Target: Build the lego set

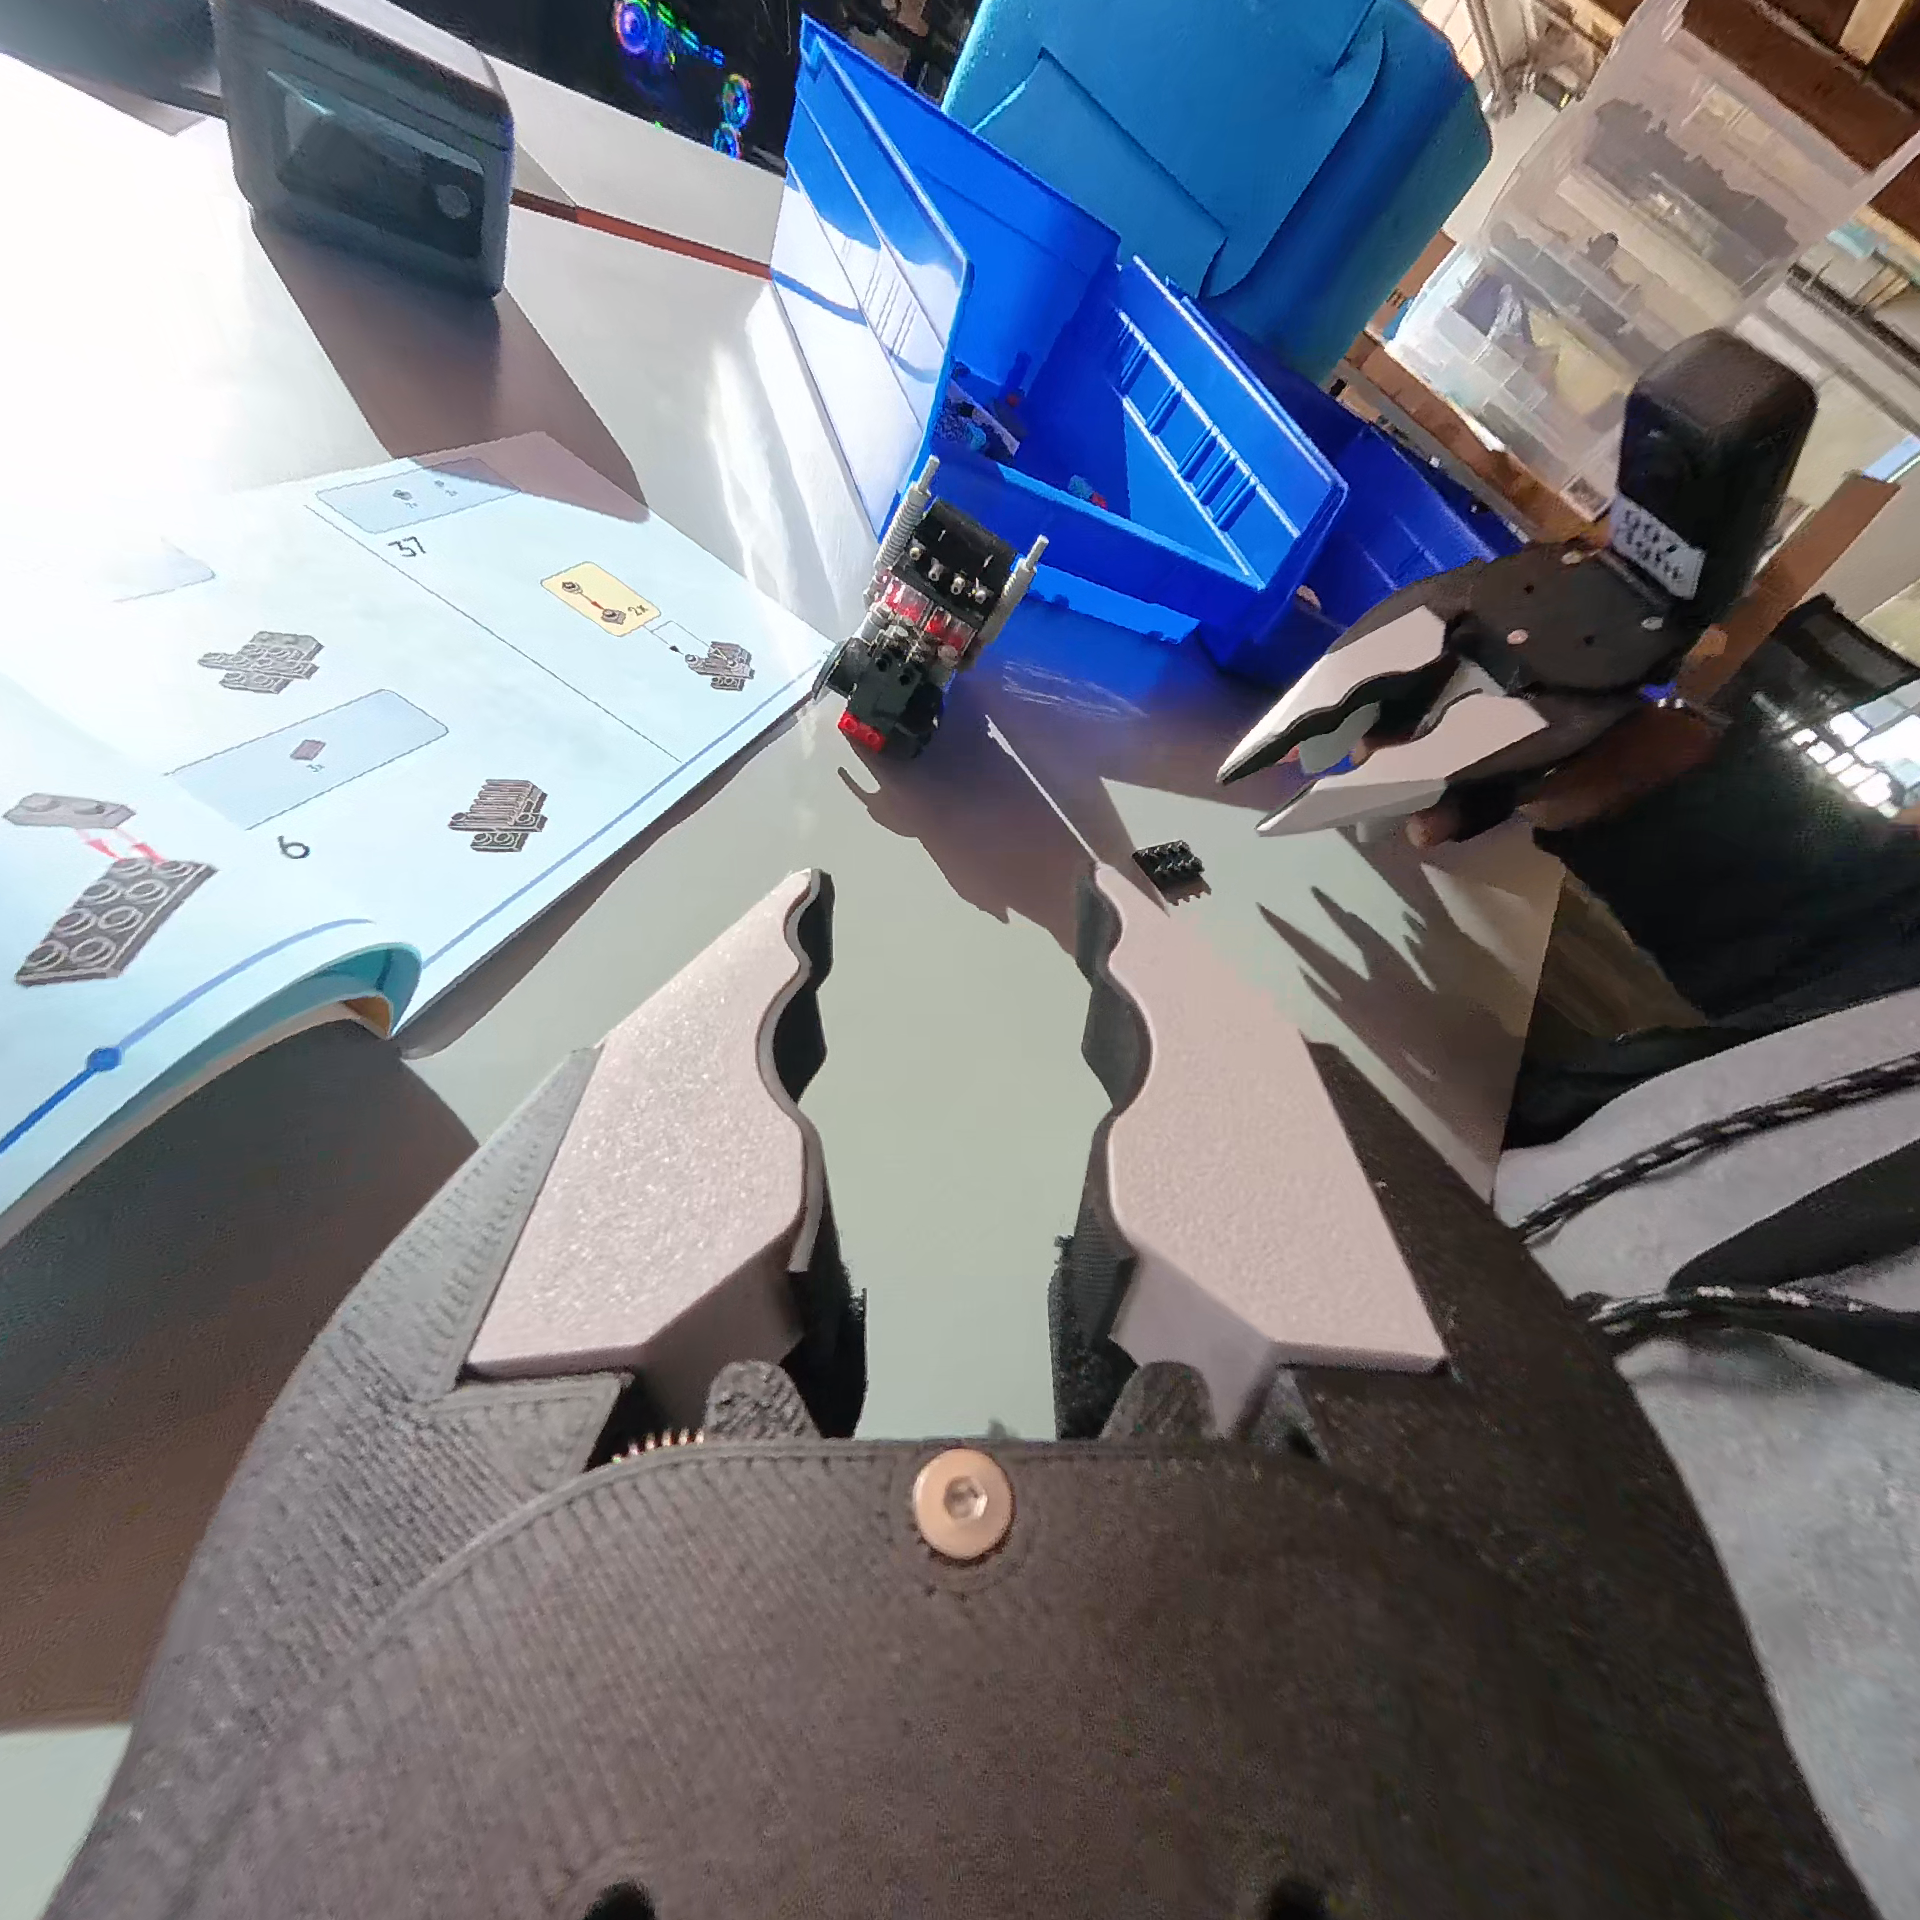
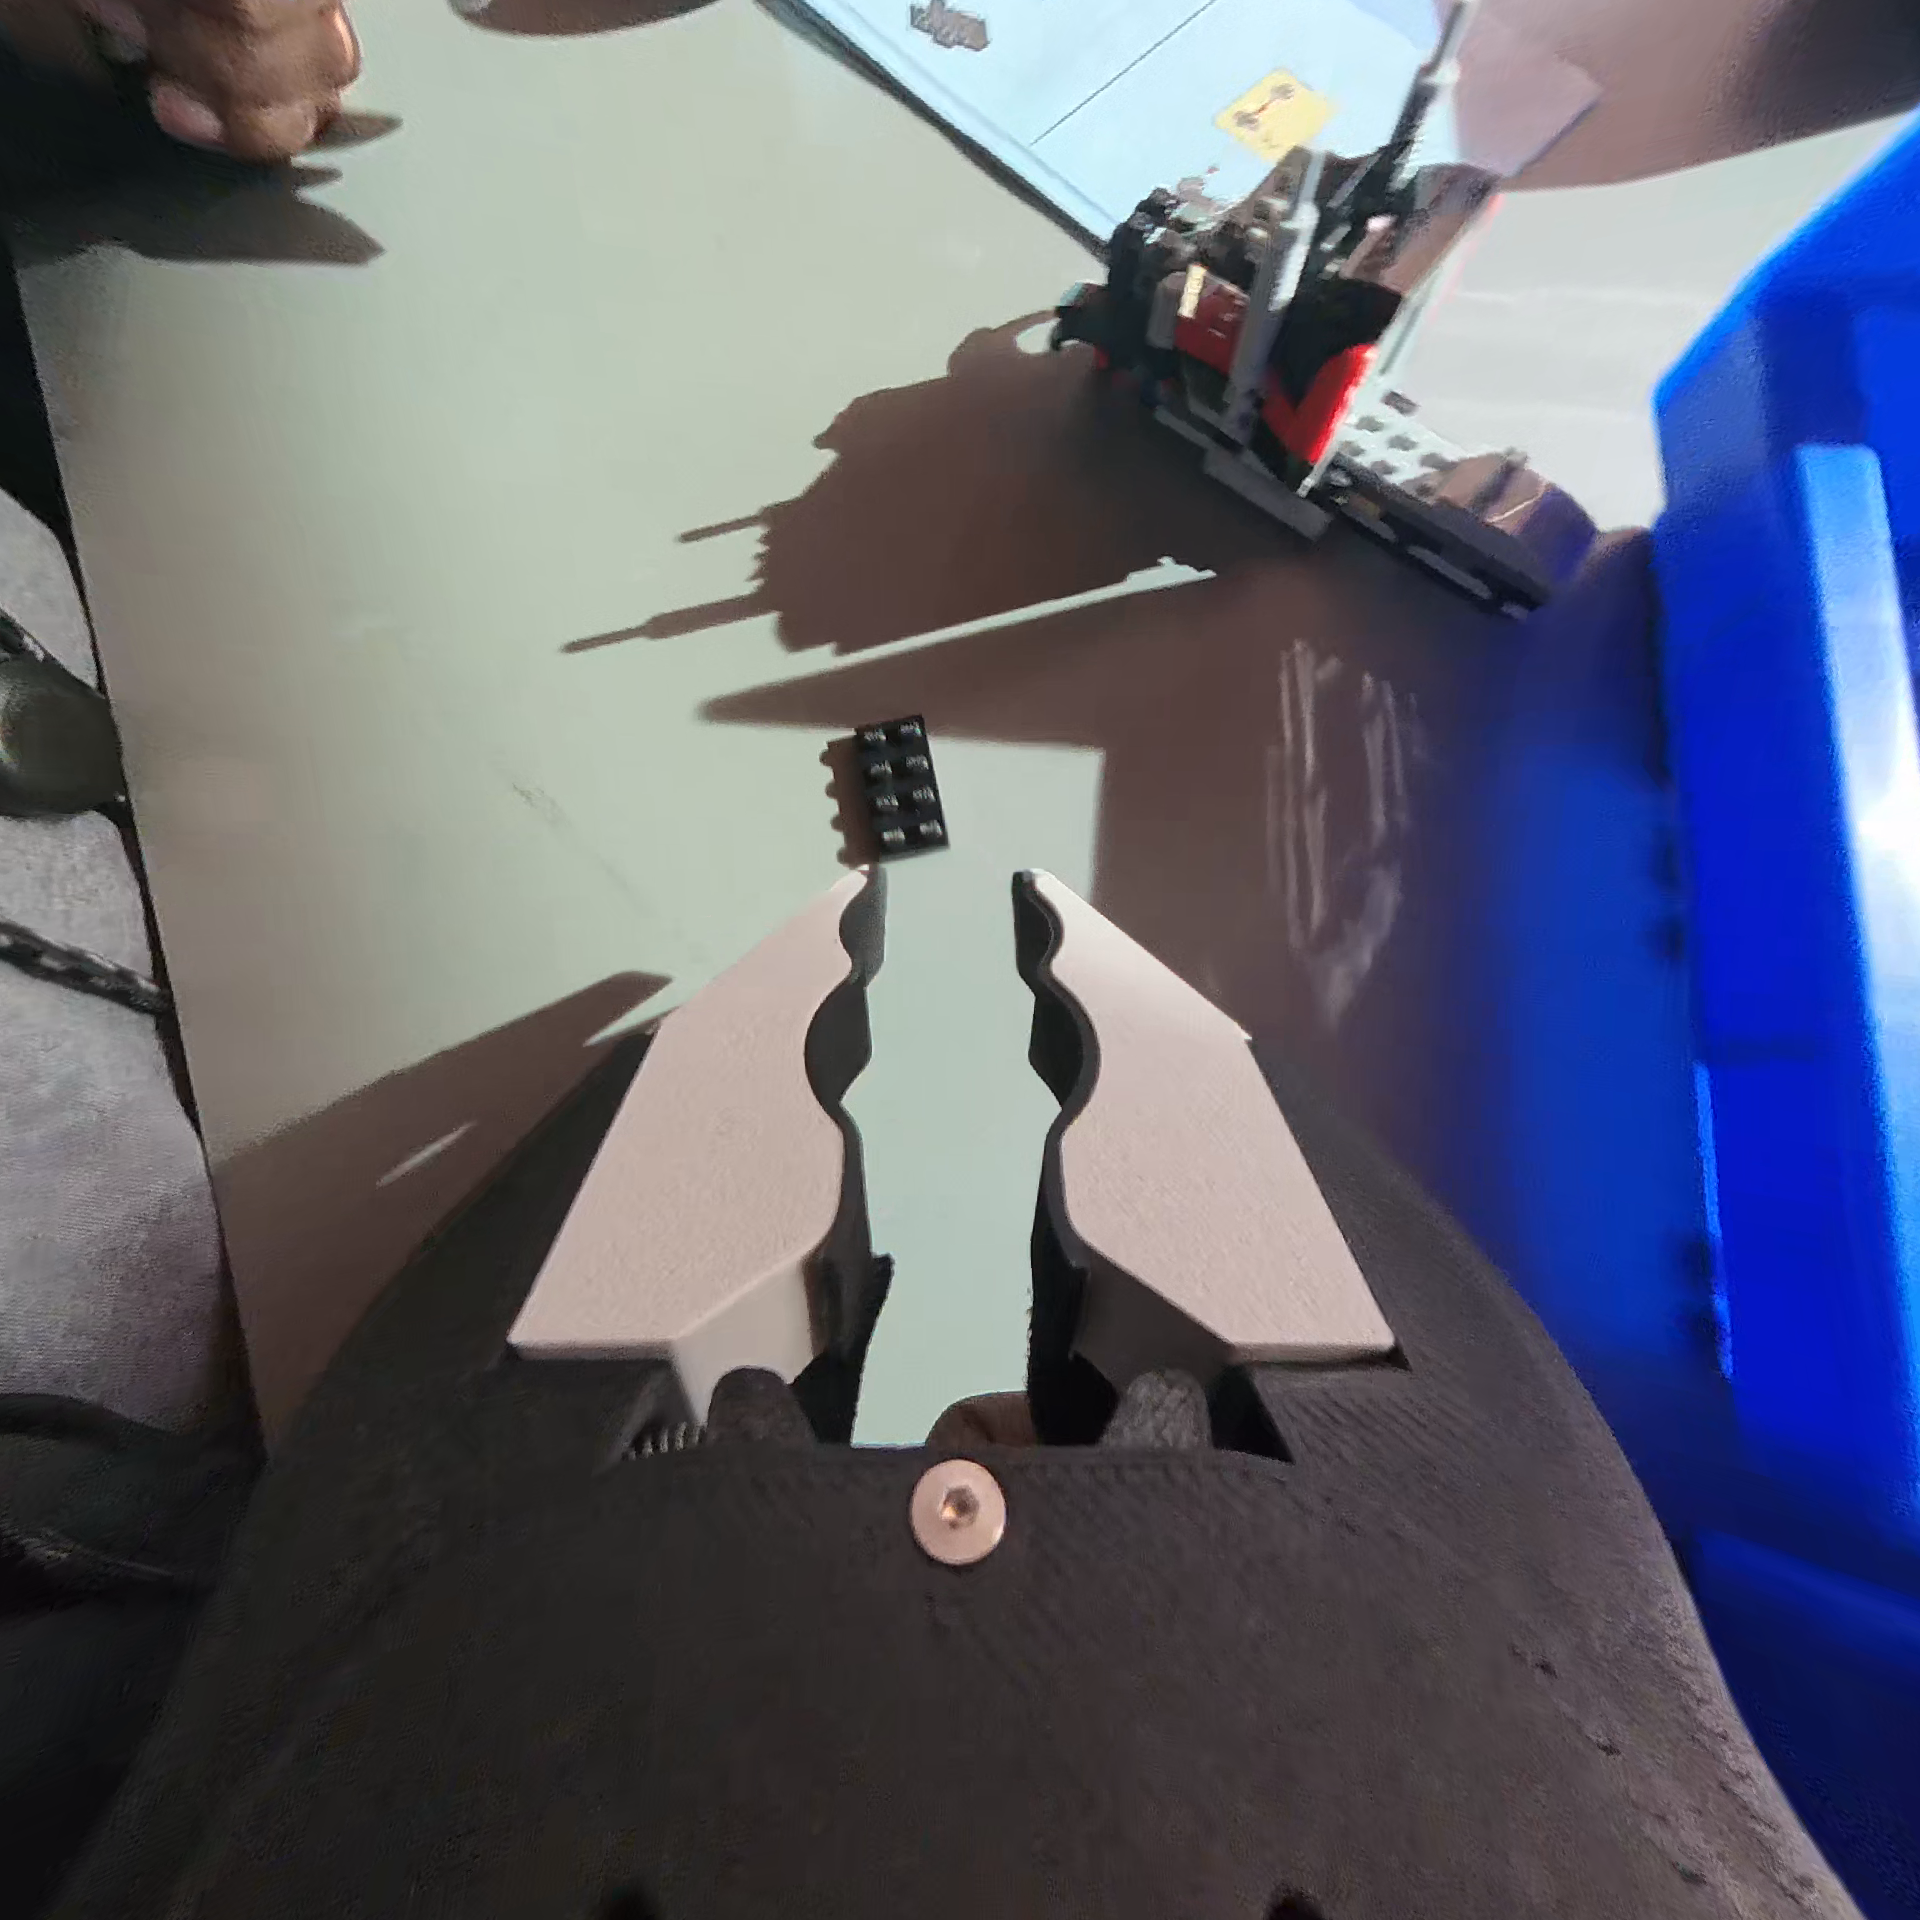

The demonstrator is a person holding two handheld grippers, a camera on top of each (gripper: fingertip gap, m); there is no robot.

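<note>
A small black studded plate [image 1: 1168,860] lies flat on the grey table, also seen in the right wrist view [image 2: 901,787]. A partly built black, red and grey lego model [image 1: 920,644] stands by the corner of the open instruction booklet [image 1: 312,707]; it also shows in the right wrist view [image 2: 1278,343]. My left gripper [image 1: 956,894] is open and empty, low over the table, short of the plate. My right gripper [image 2: 940,883] is open and empty, its tips just short of the plate; it shows in the left wrist view [image 1: 1247,795] above the table.
Blue plastic bins [image 1: 1049,416] stand behind the model and along the right [image 2: 1787,831]. A dark box [image 1: 364,135] sits at the back left. A person's hand [image 2: 239,62] shows at the far left, and clothing and cords lie at the table's edge [image 1: 1704,1195]. The left gripper's tips are roughly 20 cm from the right gripper's.
</note>
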